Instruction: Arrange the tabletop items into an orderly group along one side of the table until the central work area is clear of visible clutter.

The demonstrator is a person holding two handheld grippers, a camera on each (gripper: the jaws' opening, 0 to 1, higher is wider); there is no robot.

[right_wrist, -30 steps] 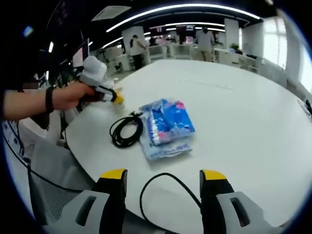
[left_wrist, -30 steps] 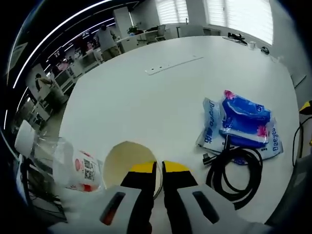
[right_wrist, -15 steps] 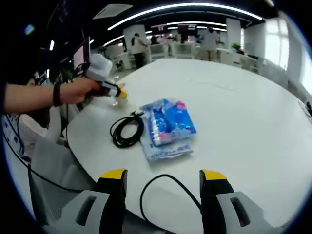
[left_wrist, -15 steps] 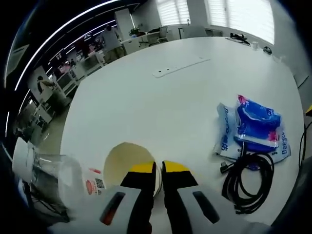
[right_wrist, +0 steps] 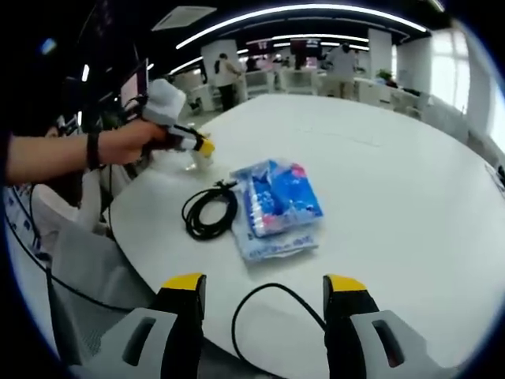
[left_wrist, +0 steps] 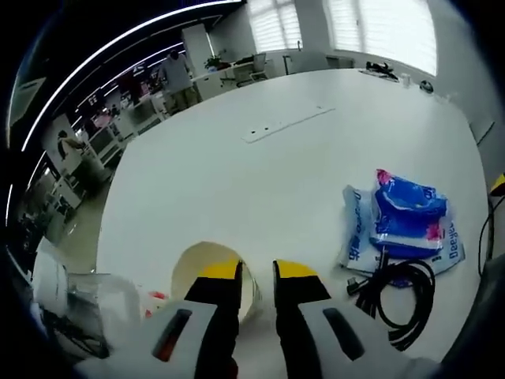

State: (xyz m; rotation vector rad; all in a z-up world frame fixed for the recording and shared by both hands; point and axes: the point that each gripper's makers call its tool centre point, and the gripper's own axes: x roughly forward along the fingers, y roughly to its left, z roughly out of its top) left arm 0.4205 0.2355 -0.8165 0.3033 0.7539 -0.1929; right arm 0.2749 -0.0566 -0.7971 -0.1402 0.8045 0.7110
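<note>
A cream paper cup (left_wrist: 207, 268) is seen from above at the near table edge in the left gripper view; its inside appears empty. The left gripper (left_wrist: 256, 272) is set over the cup's right rim, its yellow-tipped jaws a narrow gap apart with the rim between them; whether the wall is pinched cannot be told. Just left of the cup, a clear plastic bottle (left_wrist: 102, 300) with a red-and-white label is seen, blurred. On the white table (left_wrist: 237, 174), blue packets (left_wrist: 406, 213) lie stacked, with a coiled black cable (left_wrist: 394, 296) touching their near edge.

In the right gripper view, a hand (right_wrist: 130, 142) is seen holding the left gripper level over the table's far-left edge. The right gripper (right_wrist: 264, 288) is held with jaws wide apart, nothing between them; a black wire loop (right_wrist: 272, 312) lies beyond its tips.
</note>
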